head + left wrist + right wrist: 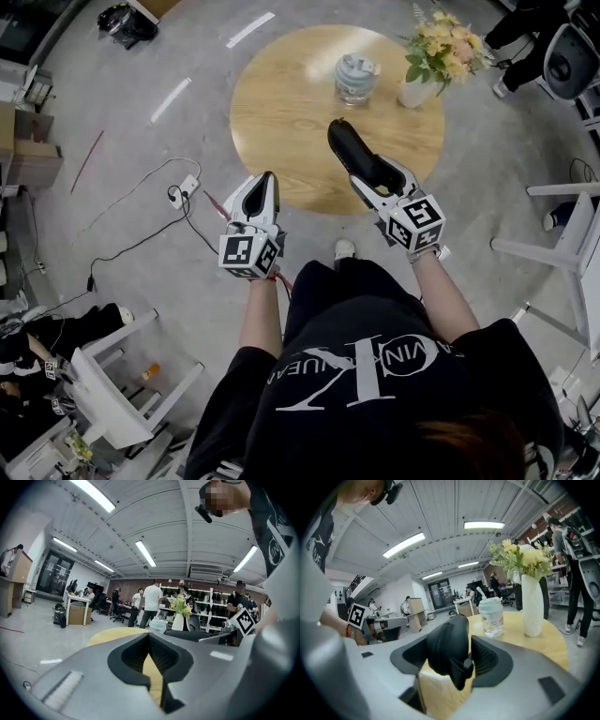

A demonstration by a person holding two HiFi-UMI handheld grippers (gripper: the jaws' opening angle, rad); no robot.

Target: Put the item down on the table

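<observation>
**Head view: black item held above the round table, not yet set down**

We have the right gripper (367, 174) closed around the near end of the black item (347, 145), so that most of its length sticks forward past the jaws. In the right gripper view it fills the gap between the pads, and a small tab hangs from its underside. We judge that this end-on hold leaves the far end free to meet the wood first.

The item is in the air over the near part of the wooden table (281, 112), with bare wood under it. The lidded cup (356, 77) and the white vase (414, 92) of flowers stand farther back, well apart from it. That is probably why we are holding it here, since lowering it at this spot should disturb neither of them.

Our left gripper (265, 187) carries nothing. Its own view shows the jaw tips drawn together, with only a sliver of table visible through them. It hangs just off the table's near-left edge, clear of the right arm's path.

What remains, as we read it, is to lower the item and let go.
</observation>
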